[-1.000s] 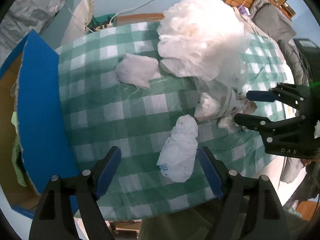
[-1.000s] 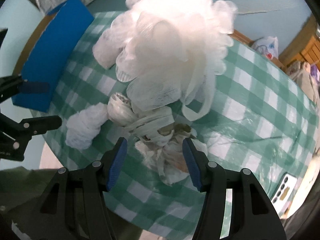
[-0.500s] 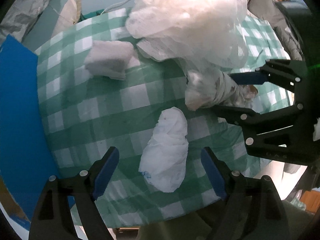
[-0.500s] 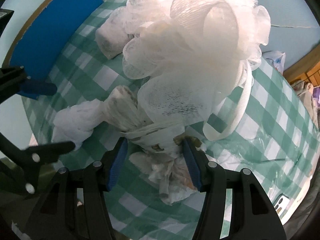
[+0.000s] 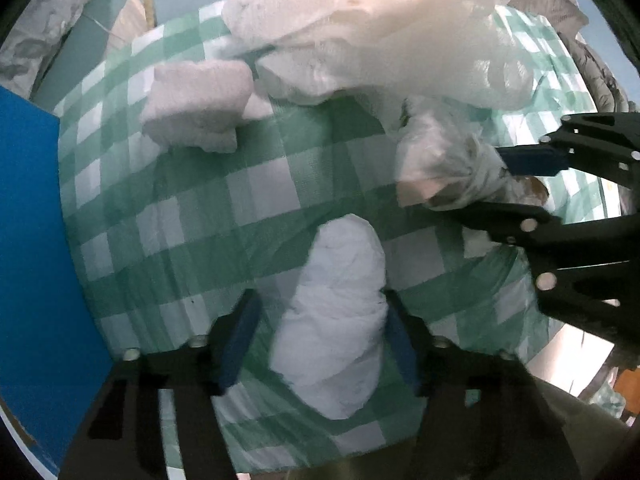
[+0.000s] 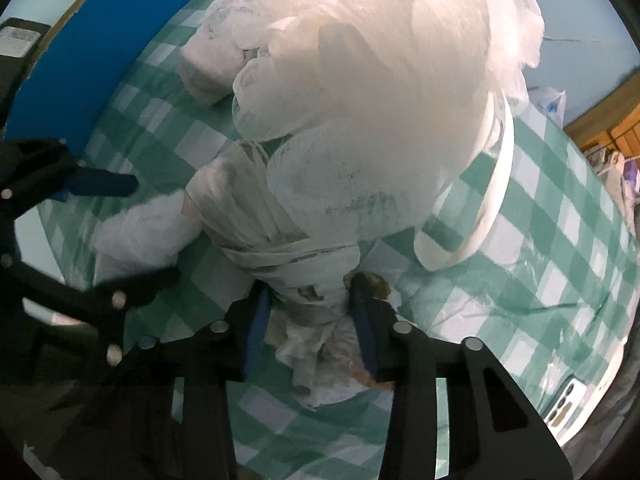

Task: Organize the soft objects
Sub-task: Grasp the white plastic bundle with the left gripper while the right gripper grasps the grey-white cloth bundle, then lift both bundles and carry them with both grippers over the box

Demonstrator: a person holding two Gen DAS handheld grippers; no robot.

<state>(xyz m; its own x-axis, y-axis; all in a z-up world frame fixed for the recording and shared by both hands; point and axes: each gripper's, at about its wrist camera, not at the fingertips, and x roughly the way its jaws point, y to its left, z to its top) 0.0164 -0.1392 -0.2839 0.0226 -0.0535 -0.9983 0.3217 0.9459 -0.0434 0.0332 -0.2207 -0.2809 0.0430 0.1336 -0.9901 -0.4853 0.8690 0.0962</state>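
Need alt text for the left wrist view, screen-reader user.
The left claw straddles a crumpled white tissue wad on a green-and-white checked tablecloth, its jaws just closing in, right pad touching, left pad still apart. At right, the right claw closes around a stained gauze-wrapped bundle under a big white mesh bath pouf.

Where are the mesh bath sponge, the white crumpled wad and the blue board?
mesh bath sponge [image 6: 380,80], right wrist view, middle of its ruffles
white crumpled wad [image 5: 340,312], left wrist view, its middle
blue board [image 5: 36,260], left wrist view, flat face
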